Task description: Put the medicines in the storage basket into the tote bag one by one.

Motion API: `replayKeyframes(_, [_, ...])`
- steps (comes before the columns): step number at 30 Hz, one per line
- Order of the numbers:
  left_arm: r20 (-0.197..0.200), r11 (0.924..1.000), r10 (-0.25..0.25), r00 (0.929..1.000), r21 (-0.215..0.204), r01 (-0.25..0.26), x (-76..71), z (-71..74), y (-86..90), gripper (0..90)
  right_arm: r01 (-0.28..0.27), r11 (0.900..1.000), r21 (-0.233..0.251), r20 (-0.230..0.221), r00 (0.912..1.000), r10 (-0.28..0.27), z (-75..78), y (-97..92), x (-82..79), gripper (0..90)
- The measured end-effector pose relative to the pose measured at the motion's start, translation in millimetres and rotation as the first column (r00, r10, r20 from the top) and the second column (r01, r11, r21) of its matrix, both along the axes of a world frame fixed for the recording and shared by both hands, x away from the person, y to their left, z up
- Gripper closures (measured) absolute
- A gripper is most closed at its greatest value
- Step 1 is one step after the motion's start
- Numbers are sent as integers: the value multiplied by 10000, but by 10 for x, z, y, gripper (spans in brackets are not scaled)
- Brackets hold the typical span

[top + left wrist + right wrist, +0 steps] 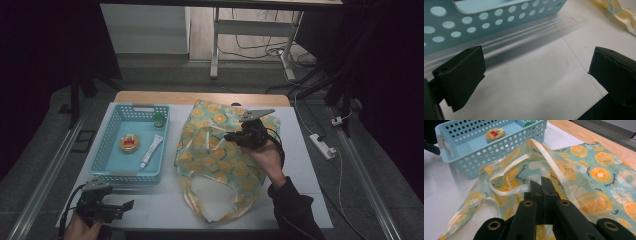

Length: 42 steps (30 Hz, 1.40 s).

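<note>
The right claw (239, 134) is clamped shut on a fold of the fruit-print bag (210, 165), lying mid-desk right of the blue basket (107, 145). The left claw (122, 206), wide open and empty, waits at the near left corner, well apart from the bag

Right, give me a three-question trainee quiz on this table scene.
1. True or false: the right gripper has its jaws shut over the fruit-print bag.
2. Which lies in the blue basket? A) white tube B) spoon C) sponge
3. The left gripper has its jaws ____ above the bare table.

Key: 1 true; 2 A, the white tube; 3 open.
</note>
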<state>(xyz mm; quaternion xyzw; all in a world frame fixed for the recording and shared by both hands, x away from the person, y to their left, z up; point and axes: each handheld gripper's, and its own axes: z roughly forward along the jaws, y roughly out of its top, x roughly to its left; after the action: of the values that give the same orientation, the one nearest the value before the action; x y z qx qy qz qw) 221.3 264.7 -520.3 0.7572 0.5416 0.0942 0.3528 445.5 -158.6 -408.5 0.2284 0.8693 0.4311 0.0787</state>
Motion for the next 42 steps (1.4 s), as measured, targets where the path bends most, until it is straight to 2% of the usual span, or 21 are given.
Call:
replayKeyframes(2, [120, 10000, -5, 9999, 6, 5, -3, 14, -1, 8, -6, 10000, 18, -6, 10000, 6, 2, -7, 2, 900])
replayKeyframes(10, [43, 9997, -200, 9998, -169, 200, 9, 60, 2, 4, 3, 10000, 41, -77, 10000, -2, -12, -17, 10, 900])
replayKeyframes(16, [375, 9969, -425, 9984, -653, 449, -5, 136, 24, 5, 10, 10000, 72, -82, 10000, -9, -11, -36, 21, 900])
replayKeyframes(23, [573, 9957, -638, 9963, -630, 674, 4, 208, 37, 8, 36, 9999, 99, -110, 9999, -34, -23, -49, 37, 900])
replayKeyframes(32, [1082, 9958, -671, 9919, -551, 734, 35, 328, 64, 5, 8, 9999, 116, -80, 10000, -7, -18, -52, 39, 900])
replayKeyframes(42, [1432, 9975, -496, 9885, -429, 562, 154, 446, 108, 0, -52, 9999, 102, -70, 10000, 52, -15, -48, 37, 900])
